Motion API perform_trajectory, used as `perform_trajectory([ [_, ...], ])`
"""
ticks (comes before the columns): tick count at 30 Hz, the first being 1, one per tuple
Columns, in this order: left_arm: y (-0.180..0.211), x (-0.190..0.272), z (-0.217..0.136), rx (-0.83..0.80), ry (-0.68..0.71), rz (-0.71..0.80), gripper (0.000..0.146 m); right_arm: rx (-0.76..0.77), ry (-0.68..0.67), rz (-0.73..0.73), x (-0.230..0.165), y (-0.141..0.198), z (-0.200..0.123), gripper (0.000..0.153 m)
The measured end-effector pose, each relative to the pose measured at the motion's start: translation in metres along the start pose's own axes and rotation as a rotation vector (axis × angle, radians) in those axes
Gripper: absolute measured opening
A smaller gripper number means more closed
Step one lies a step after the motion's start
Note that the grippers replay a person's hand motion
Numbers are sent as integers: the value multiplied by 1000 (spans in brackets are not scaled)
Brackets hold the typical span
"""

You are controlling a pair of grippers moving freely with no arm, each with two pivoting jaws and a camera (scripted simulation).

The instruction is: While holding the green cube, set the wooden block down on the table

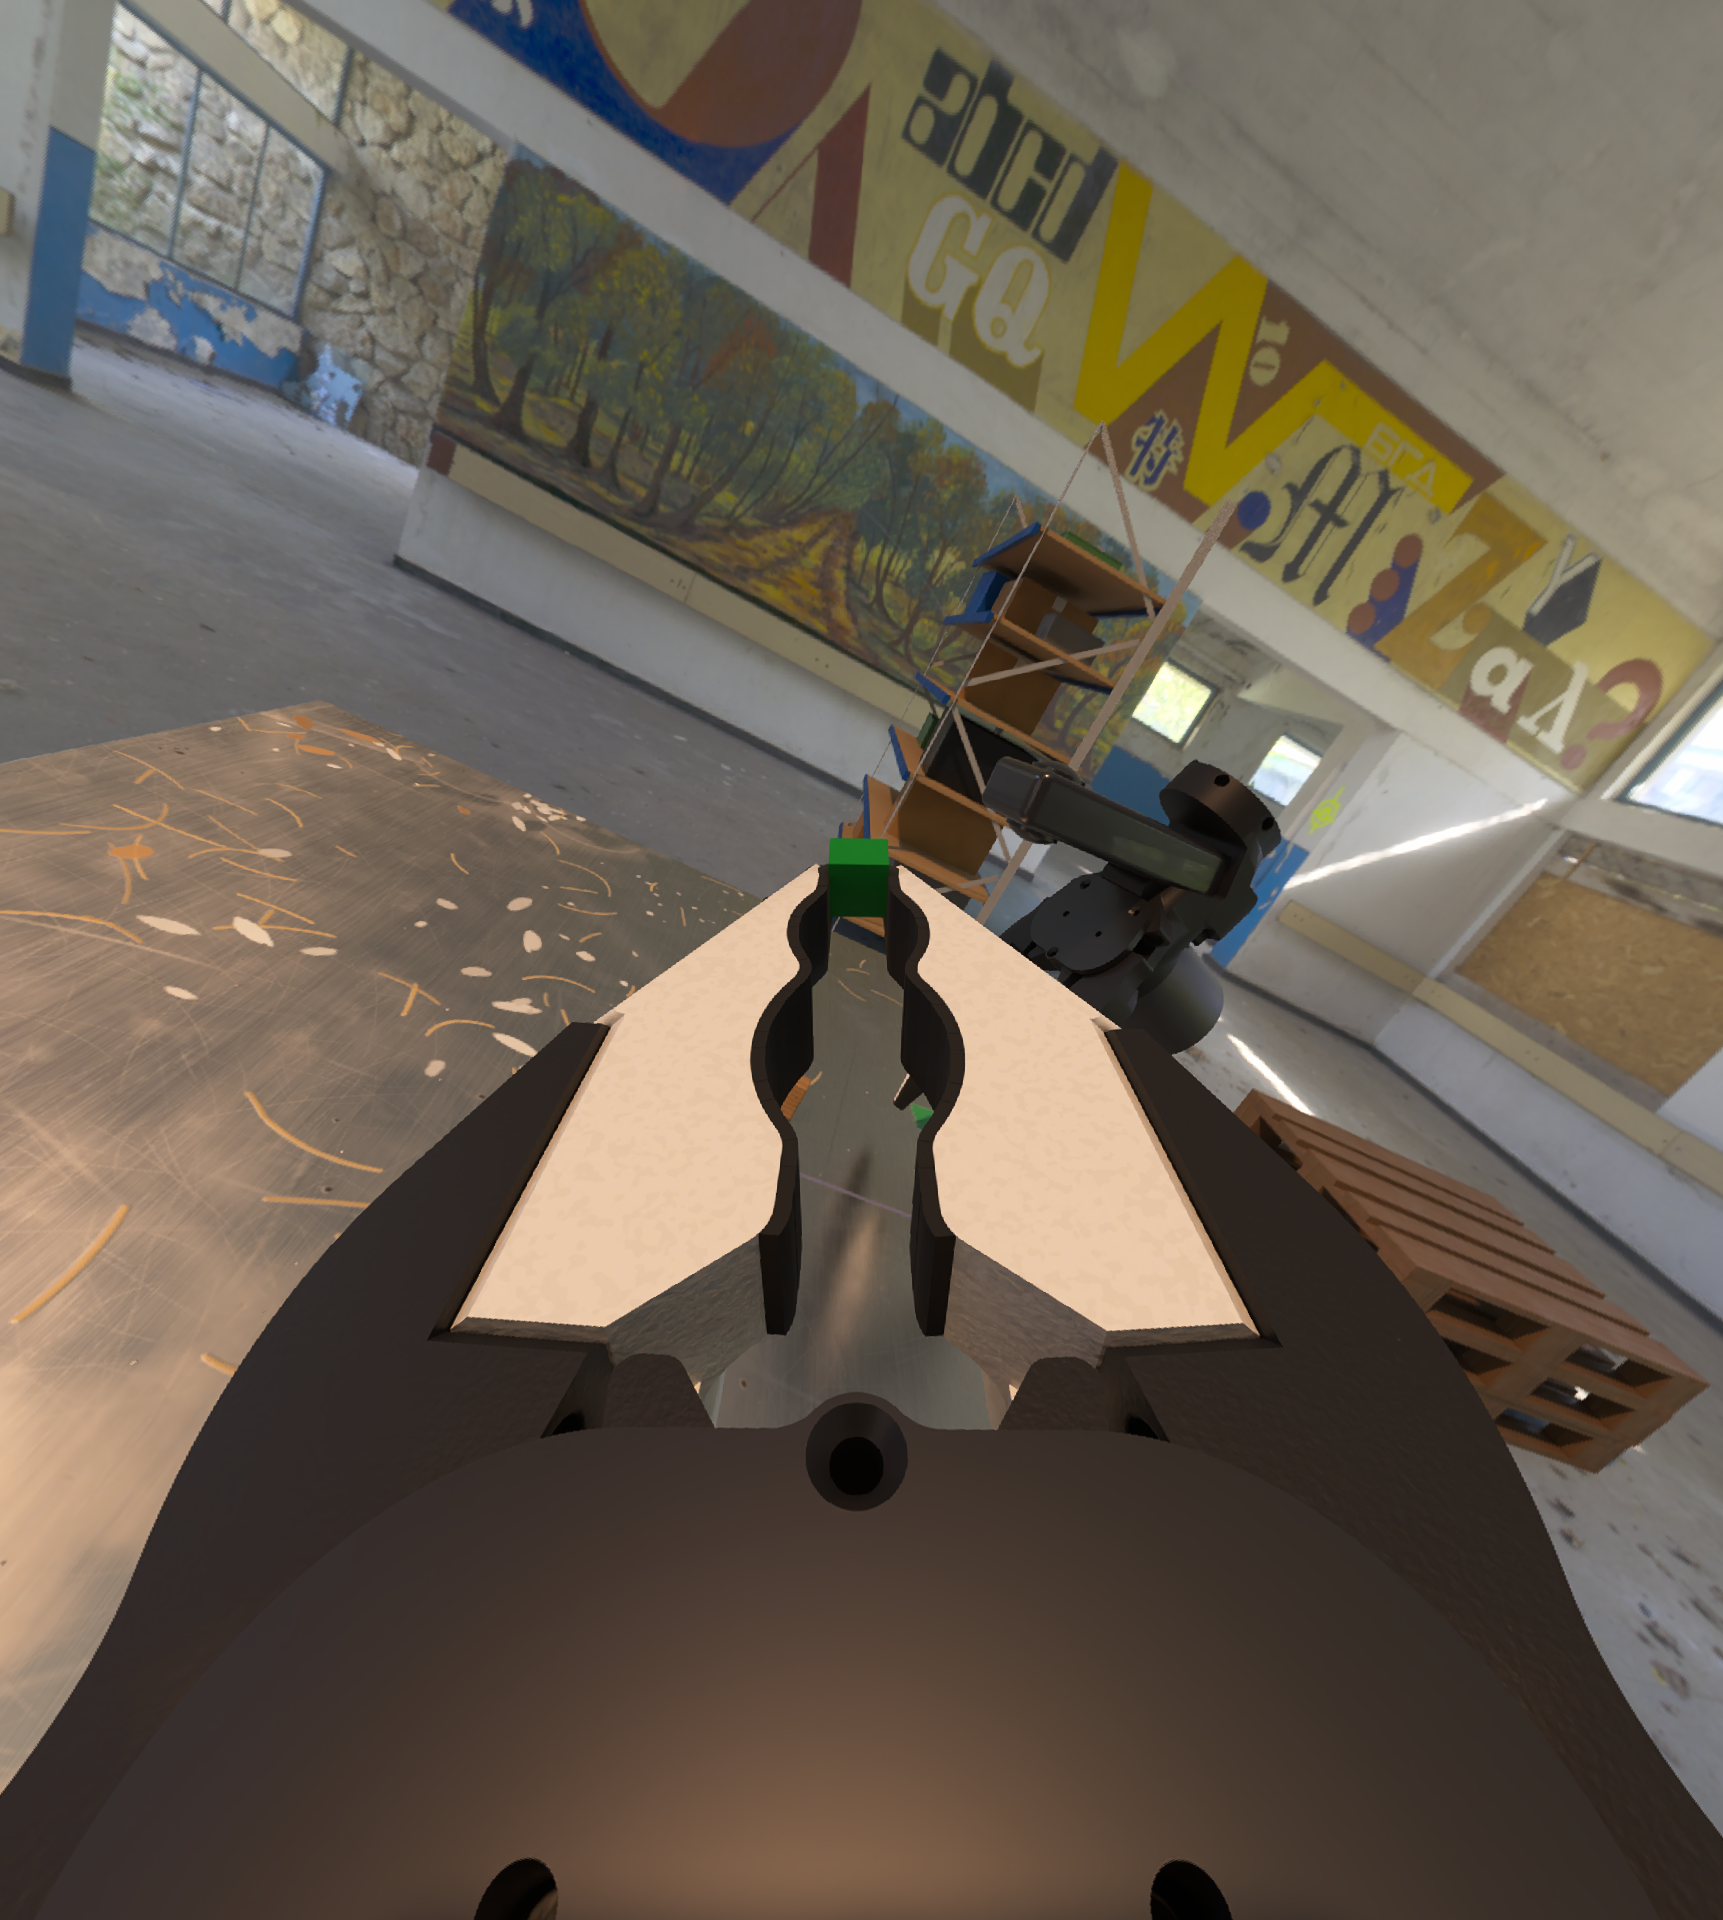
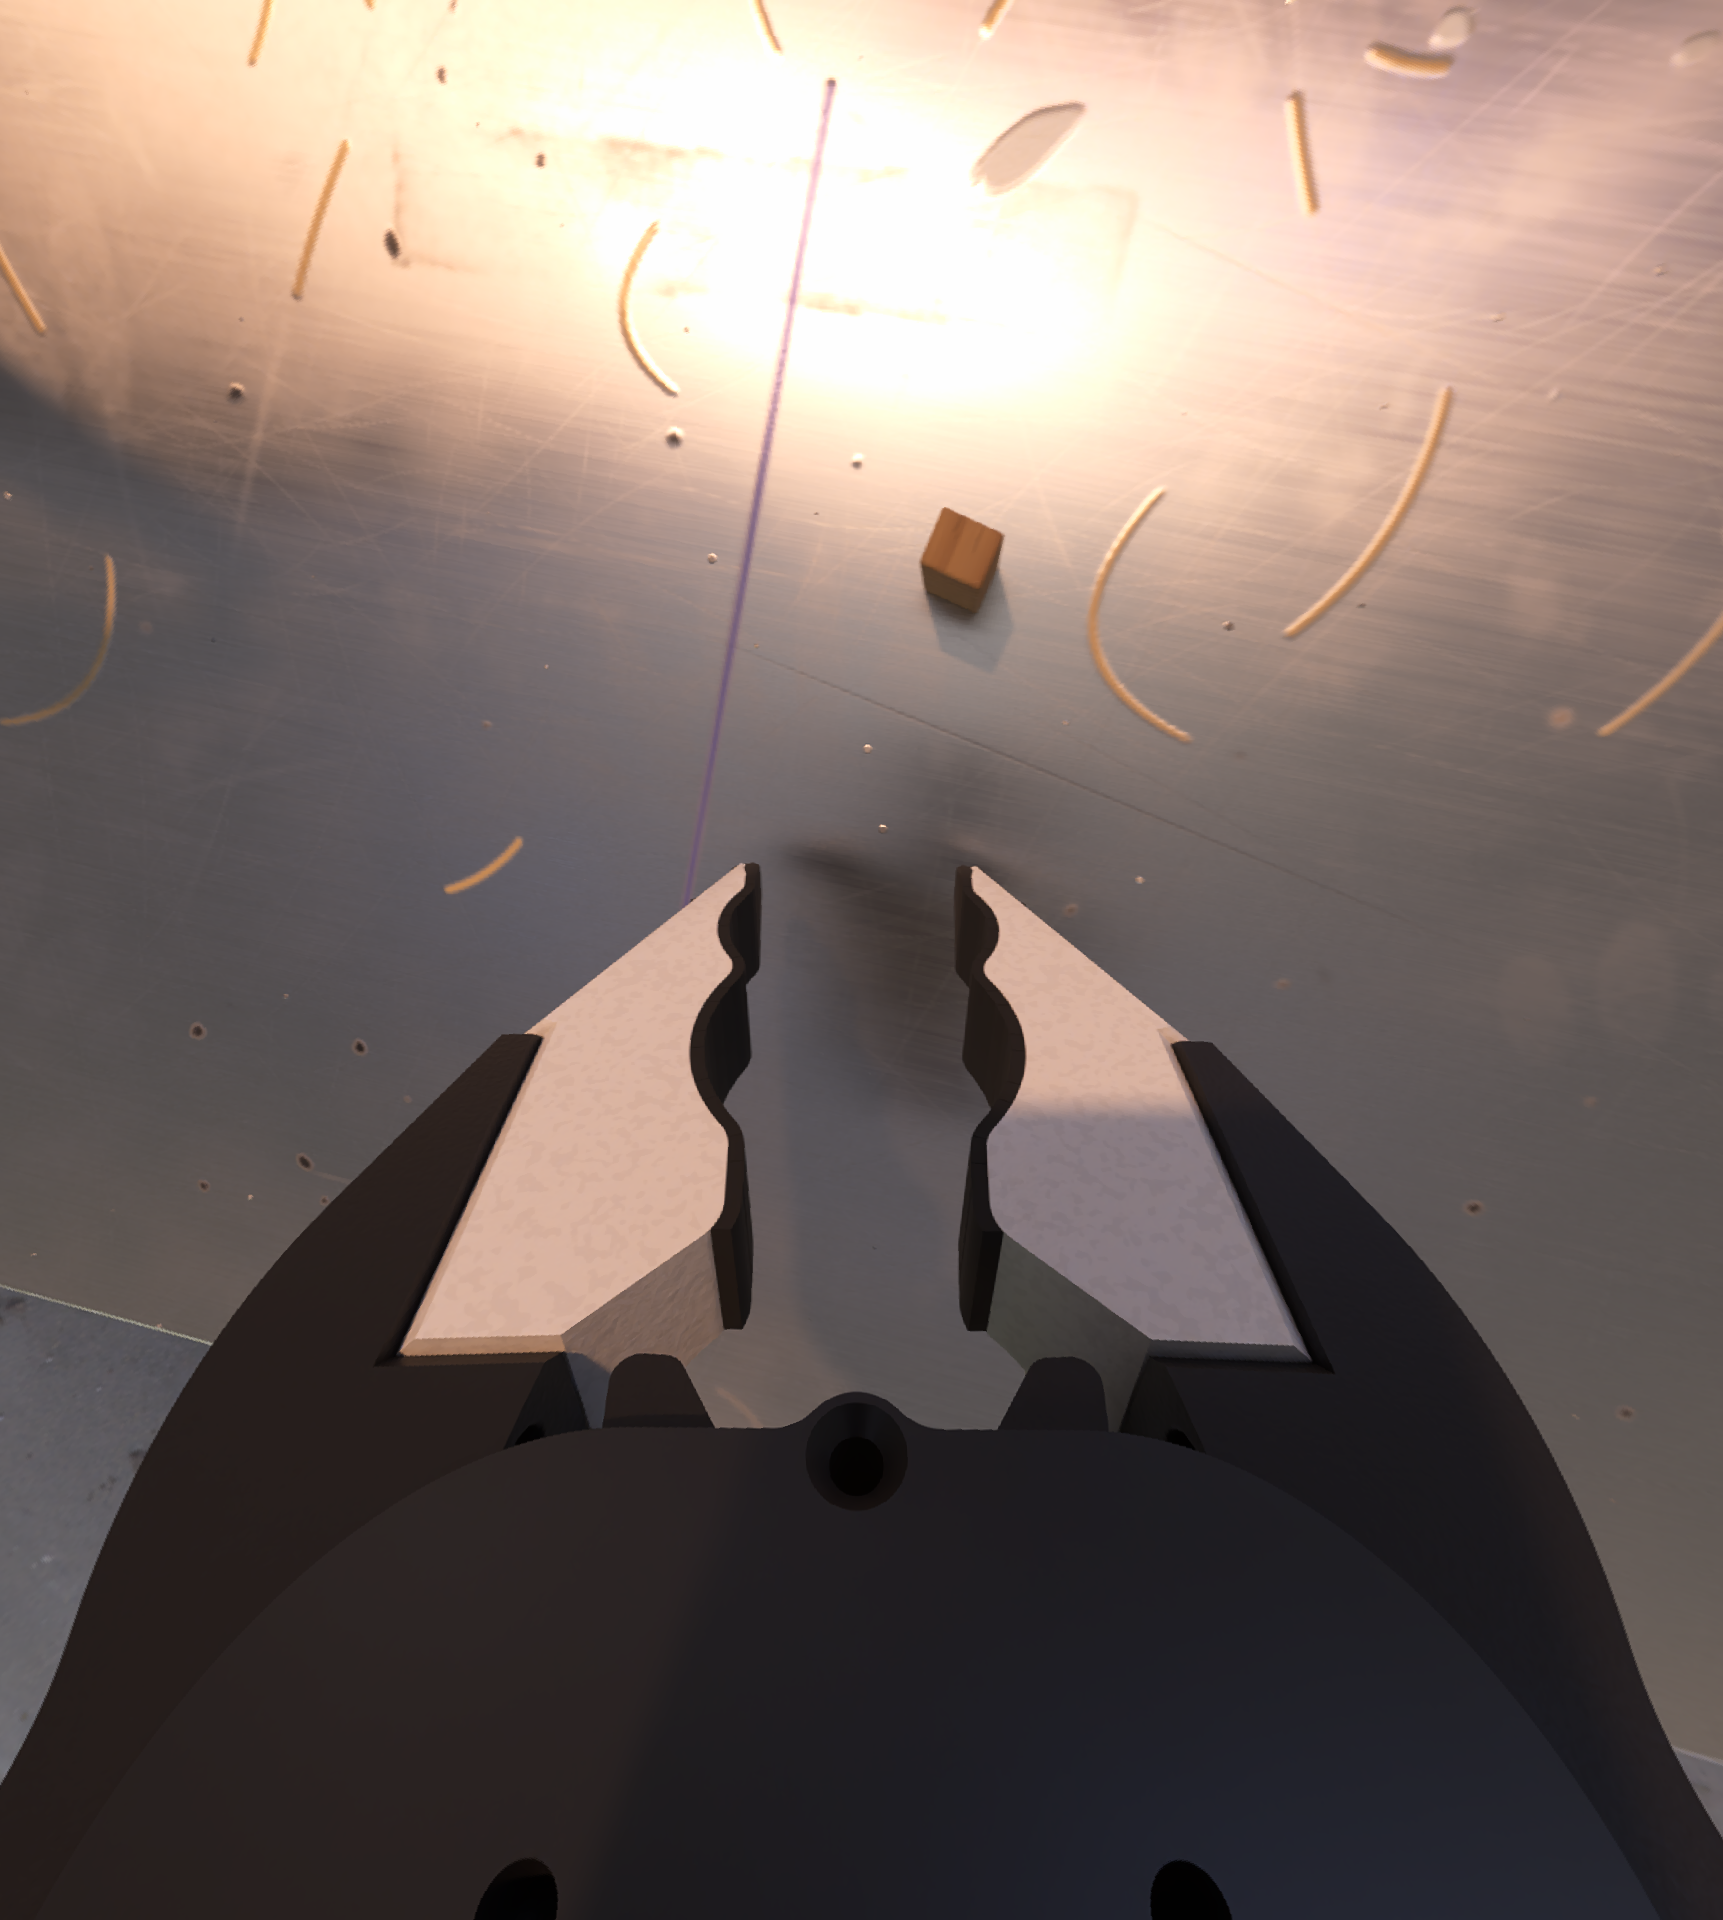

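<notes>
Wooden block [image 2: 961,557] already down on bench [image 2: 317,727], ahead of right hand-held gripper [image 2: 857,883] and slightly right of its axis, well clear of the tips. Fingers apart, nothing between them. Roughly cubic, no long axis worth noting. Green cube [image 1: 858,878] clamped at the very tips of left hand-held gripper [image 1: 858,894], raised over bench edge. Nothing near the block but scratch marks and flecks. Off-bench: shelf rack [image 1: 1033,665], pallet [image 1: 1459,1278]. Judged: placement done, just hold the cube.
</notes>
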State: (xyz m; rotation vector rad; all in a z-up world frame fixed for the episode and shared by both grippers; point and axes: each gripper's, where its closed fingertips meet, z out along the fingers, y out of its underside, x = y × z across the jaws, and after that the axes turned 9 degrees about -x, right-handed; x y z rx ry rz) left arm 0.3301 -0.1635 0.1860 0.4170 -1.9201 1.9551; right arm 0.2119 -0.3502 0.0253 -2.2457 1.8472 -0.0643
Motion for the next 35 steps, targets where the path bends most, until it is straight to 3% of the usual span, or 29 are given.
perform_trajectory([
  [4, 4, 0, 3, -24, -12, 17, 9, -16, 16, 6, -3, -1, 7, 25],
  [13, 6, -1, 4, -37, -11, 15, 9, -39, 83, -27, -3, -1, 9, 15],
  [22, 7, 1, 5, -44, -10, 22, 9, -31, 42, -65, -9, -3, 5, 7],
  [27, 13, 5, 10, -79, 19, 26, 9, 205, -285, -203, -47, -51, -38, 7],
  [32, 24, 19, 19, -132, 99, 50, 9, 594, -781, -405, -101, -114, -115, 7],
  [35, 30, 26, 23, -161, 135, 79, 9, 666, -956, -468, -128, -134, -136, 7],
])
